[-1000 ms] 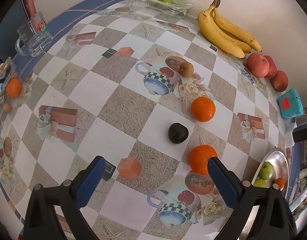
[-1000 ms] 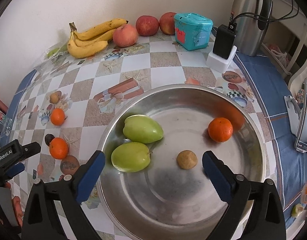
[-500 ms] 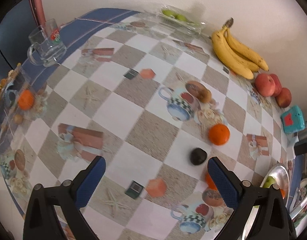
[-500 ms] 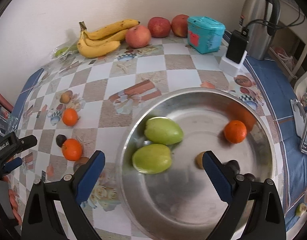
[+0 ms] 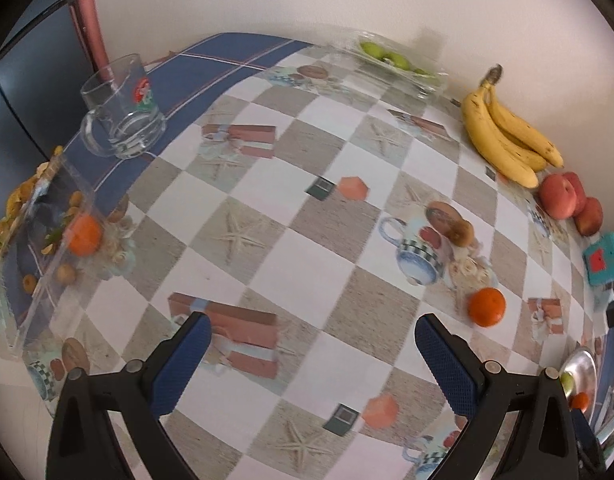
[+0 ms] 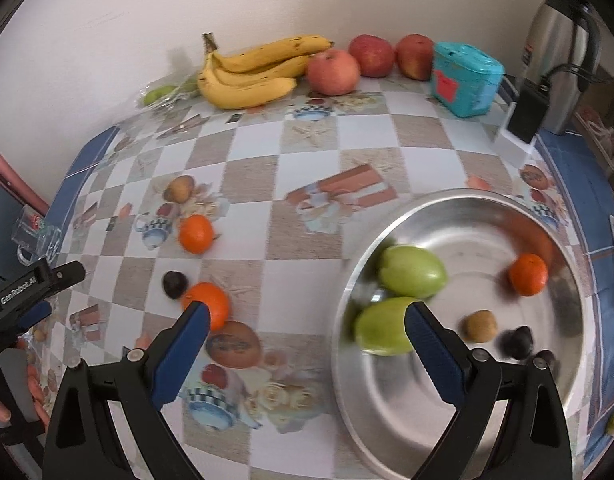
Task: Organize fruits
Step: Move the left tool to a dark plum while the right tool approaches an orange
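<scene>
**Right wrist view: fruit partly in the bowl, partly on the tabletop**

Right wrist view shows the steel bowl [image 6: 555,236] holding two green fruits [image 6: 413,272], blurred by motion, an orange [image 6: 527,274], a small brown fruit [image 6: 481,325] and a dark fruit [image 6: 517,342] whose outline is smeared. A second dark shape at the bowl's near edge is half hidden behind the right tool [image 6: 307,326], whose jaws stand wide with nothing between them. On the tabletop [image 6: 411,160] left of the bowl lie two more oranges: one [image 6: 209,304] is partly covered by the tool's left finger, the other [image 6: 196,233] sits farther back. A dark fruit [image 6: 175,284] lies just beside the nearer one, and a brown fruit [image 6: 179,189] rests farther off. Bananas [image 6: 251,76] and red apples [image 6: 333,71] line the wall.

From the left wrist, the left tool [image 5: 313,338] is also spread wide and holds nothing. Only one orange [image 5: 487,307] shows clearly; the bowl [image 5: 583,364] is cut off at the right edge. A clear box [image 5: 39,256] at the left blurs its contents.
</scene>
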A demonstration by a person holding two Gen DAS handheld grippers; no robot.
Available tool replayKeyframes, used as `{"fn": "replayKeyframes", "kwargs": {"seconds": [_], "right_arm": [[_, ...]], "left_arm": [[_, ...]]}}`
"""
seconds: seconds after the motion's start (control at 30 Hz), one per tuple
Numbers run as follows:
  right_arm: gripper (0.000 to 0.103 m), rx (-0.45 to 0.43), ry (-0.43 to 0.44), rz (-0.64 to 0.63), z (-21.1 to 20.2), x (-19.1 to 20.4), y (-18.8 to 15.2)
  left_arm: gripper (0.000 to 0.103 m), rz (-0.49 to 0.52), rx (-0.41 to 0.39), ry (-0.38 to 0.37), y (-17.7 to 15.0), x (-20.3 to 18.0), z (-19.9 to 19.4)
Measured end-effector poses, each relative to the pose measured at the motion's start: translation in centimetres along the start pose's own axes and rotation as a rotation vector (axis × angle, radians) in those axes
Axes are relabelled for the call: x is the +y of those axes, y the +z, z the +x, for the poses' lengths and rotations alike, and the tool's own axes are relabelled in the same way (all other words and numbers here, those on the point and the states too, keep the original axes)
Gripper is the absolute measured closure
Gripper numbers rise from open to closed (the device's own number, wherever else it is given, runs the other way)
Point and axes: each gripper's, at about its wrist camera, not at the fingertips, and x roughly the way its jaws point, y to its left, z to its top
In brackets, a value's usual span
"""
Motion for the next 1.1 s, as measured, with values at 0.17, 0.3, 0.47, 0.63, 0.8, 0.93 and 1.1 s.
{"fn": "replayKeyframes", "kwargs": {"seconds": [0.17, 0.3, 0.47, 0.63, 0.8, 0.93, 1.1], "right_arm": [[0.005, 0.018, 0.026, -0.042, 0.8, 2.4, -0.1], [0.005, 0.032, 0.034, -0.067, 1.4, 3.9, -0.2], [0.005, 0.045, 0.045, -0.071, 2.2, 4.7, -0.3], [0.005, 0.059, 0.039, -0.079, 3.4, 5.1, -0.5], [0.005, 0.077, 0.031, -0.091, 4.8, 5.4, -0.9], [0.005, 0.088, 0.029, -0.101, 5.4, 5.6, -1.2], [0.005, 0.093, 0.033, -0.102, 5.9, 5.7, -1.2]], "left_arm": [[0.000, -0.024, 0.000, 0.006, 0.6, 1.4, 0.2], [0.000, -0.038, 0.003, 0.003, 0.9, 2.1, 0.3], [0.000, -0.035, 0.017, -0.035, 0.8, 1.9, 0.7], [0.000, 0.035, 0.040, -0.065, 0.3, 0.2, 1.7], [0.000, 0.101, 0.064, -0.090, -0.5, -1.4, 2.5], [0.000, 0.137, 0.082, -0.080, -1.5, -2.7, 3.2], [0.000, 0.162, 0.099, -0.068, -1.6, -3.7, 4.3]]}}
